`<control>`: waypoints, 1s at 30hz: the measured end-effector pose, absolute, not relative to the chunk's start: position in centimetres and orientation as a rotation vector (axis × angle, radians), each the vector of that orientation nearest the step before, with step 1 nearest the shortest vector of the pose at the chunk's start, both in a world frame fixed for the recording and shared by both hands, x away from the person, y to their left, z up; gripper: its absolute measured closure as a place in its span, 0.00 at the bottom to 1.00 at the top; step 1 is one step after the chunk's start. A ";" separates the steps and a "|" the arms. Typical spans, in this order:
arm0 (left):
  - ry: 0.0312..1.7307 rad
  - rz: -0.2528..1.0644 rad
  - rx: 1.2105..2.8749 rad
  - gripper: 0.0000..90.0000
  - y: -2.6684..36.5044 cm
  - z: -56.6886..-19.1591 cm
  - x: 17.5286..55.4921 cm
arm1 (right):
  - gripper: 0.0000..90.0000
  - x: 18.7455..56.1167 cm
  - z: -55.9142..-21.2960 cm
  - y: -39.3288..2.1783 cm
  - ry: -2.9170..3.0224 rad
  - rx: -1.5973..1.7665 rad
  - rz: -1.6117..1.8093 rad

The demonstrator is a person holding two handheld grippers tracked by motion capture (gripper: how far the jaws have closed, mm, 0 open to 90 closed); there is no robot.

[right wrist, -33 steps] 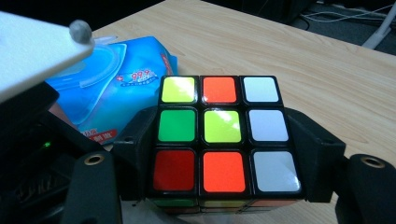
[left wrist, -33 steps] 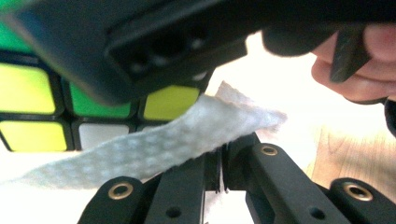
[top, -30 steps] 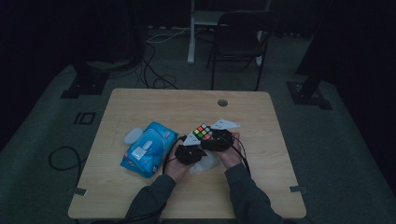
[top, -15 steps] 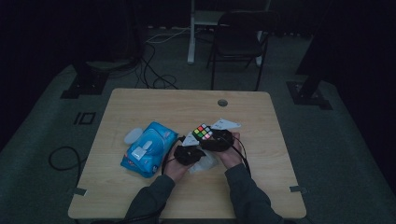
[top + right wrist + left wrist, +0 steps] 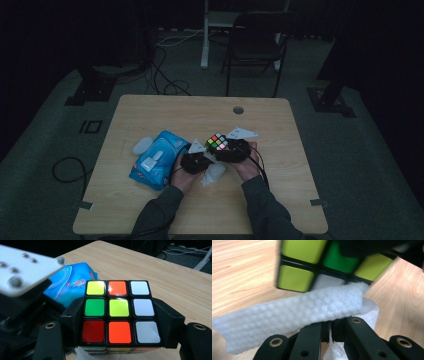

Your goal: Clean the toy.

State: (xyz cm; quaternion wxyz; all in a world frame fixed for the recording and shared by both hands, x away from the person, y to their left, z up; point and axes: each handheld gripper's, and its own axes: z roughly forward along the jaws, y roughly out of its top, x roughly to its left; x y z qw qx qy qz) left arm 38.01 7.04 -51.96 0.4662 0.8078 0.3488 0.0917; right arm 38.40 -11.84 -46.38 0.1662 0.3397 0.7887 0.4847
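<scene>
multicoloured cube [image 5: 119,315], white dimpled wipe [image 5: 294,312], blue pack [image 5: 156,159]

Bare wood is lying open across the table [image 5: 150,112] from nine o'clock round through twelve to three, broken only by the small cable hole [image 5: 238,110] at twelve. The blue wipes pack [image 5: 157,159] and a pale lid [image 5: 142,145] beside it are blocking the eight o'clock side. The puzzle cube [image 5: 217,142], white cloth [image 5: 212,173], and both grippers are crowding the centre toward six.
</scene>
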 end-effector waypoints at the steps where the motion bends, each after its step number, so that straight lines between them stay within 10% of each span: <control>1: 0.868 0.220 1.973 0.97 7.3 -51.9 38.2 | 0.38 38.4 -46.4 -11.8 2.248 0.965 1.379; 30: 0.984 0.223 1.849 0.98 10.6 -50.5 40.5 | 0.38 37.9 -46.9 -11.5 2.282 0.919 1.370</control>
